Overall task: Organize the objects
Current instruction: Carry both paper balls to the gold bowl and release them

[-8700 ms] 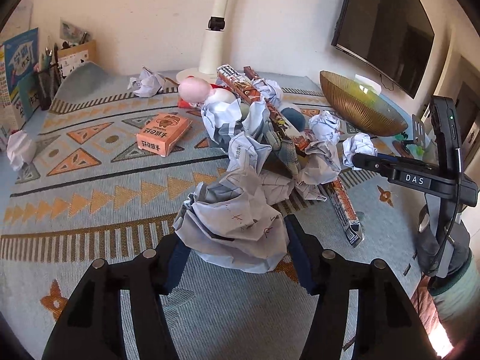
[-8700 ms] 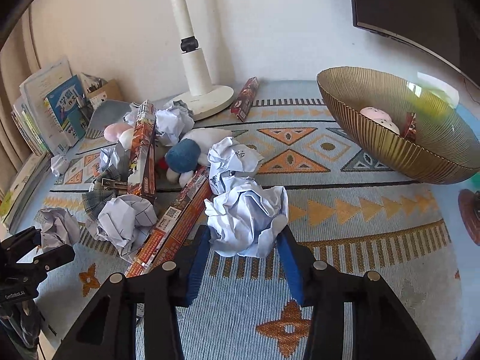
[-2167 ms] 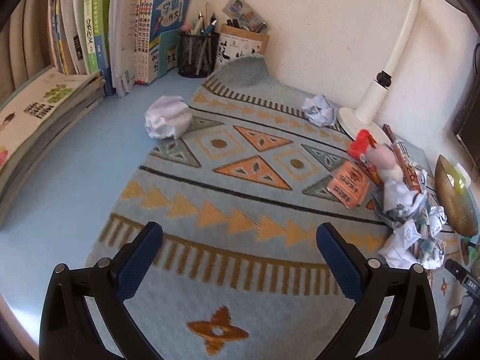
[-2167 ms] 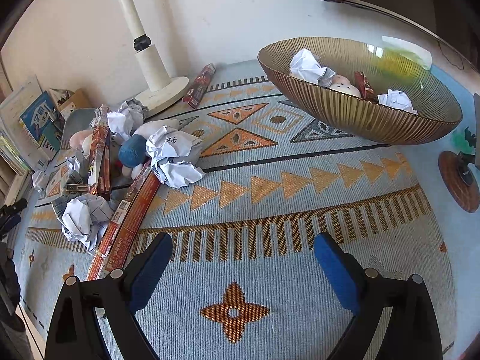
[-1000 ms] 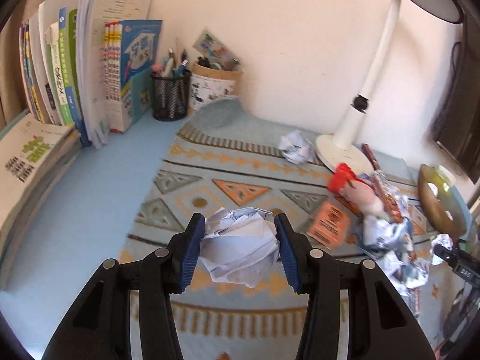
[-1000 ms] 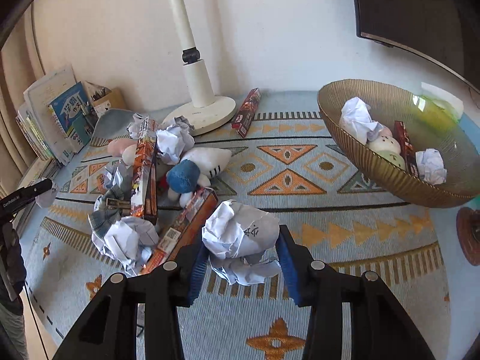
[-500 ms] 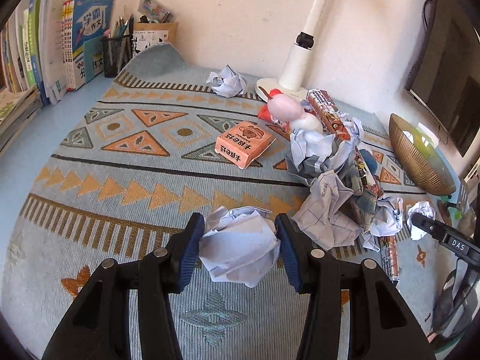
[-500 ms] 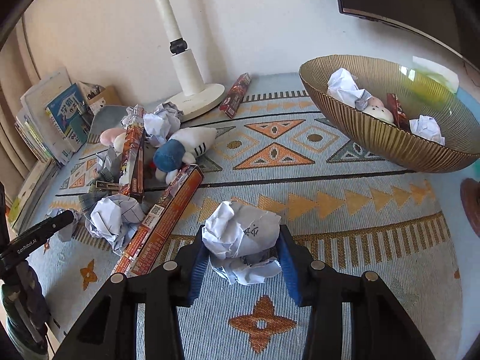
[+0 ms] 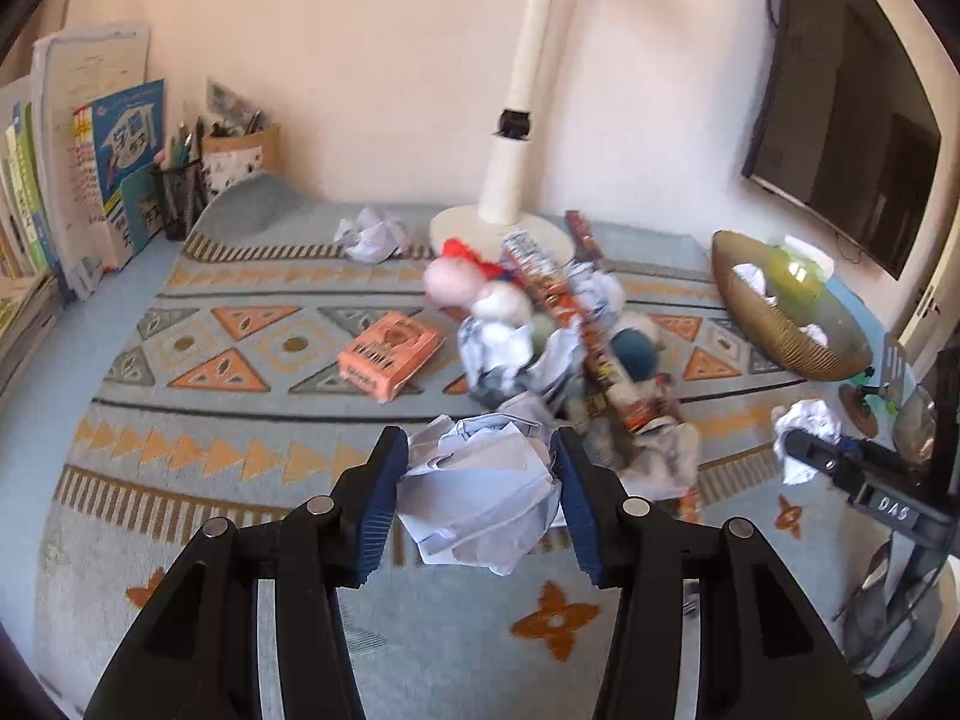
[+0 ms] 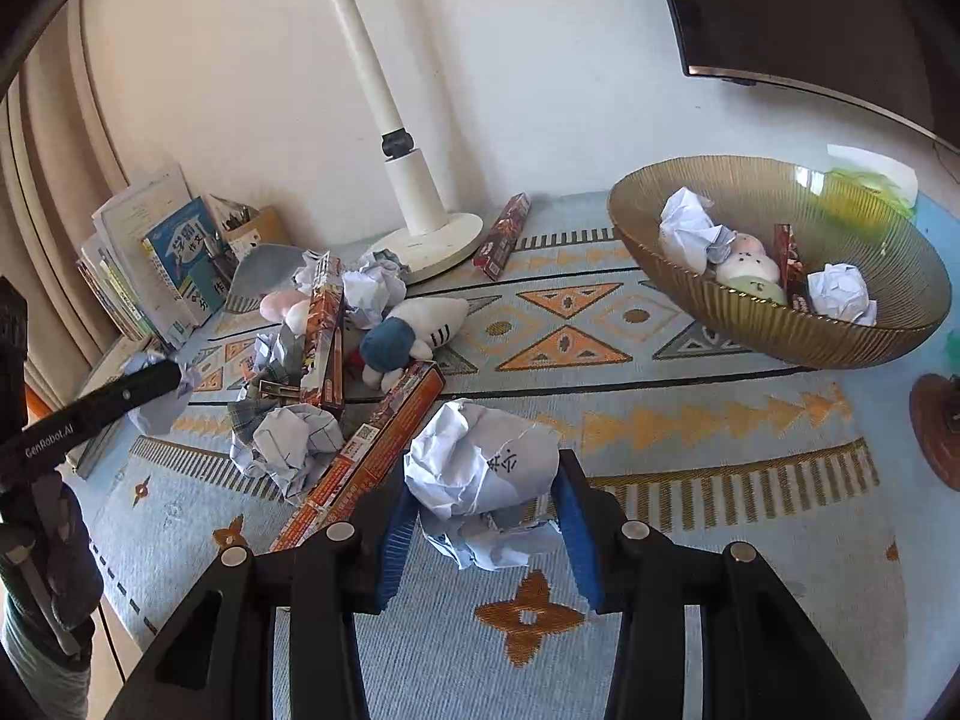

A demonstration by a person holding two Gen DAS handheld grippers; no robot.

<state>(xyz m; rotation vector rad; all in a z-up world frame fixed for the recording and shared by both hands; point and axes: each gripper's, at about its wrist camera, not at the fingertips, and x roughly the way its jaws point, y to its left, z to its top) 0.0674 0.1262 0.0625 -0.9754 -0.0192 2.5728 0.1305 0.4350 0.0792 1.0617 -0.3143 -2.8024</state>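
Observation:
My left gripper (image 9: 477, 498) is shut on a crumpled paper ball (image 9: 480, 498) and holds it above the patterned mat (image 9: 240, 480). My right gripper (image 10: 483, 522) is shut on another crumpled paper ball (image 10: 480, 474), also above the mat. A gold ribbed bowl (image 10: 750, 324) at the right holds paper balls, a small plush and a red box; it also shows in the left wrist view (image 9: 774, 324). A pile of paper balls, long printed boxes and plush toys (image 9: 558, 336) lies mid-mat.
An orange box (image 9: 387, 354) lies left of the pile. A white lamp base (image 10: 432, 240) stands at the back. Books (image 9: 78, 168) and a pen holder (image 9: 177, 192) line the left. A loose paper ball (image 9: 372, 234) lies near the lamp. A monitor (image 9: 840, 138) stands at the right.
Both grippers stay shut on their paper balls. The left has swung right and risen, facing the pile and bowl. The right has lifted and tilted up.

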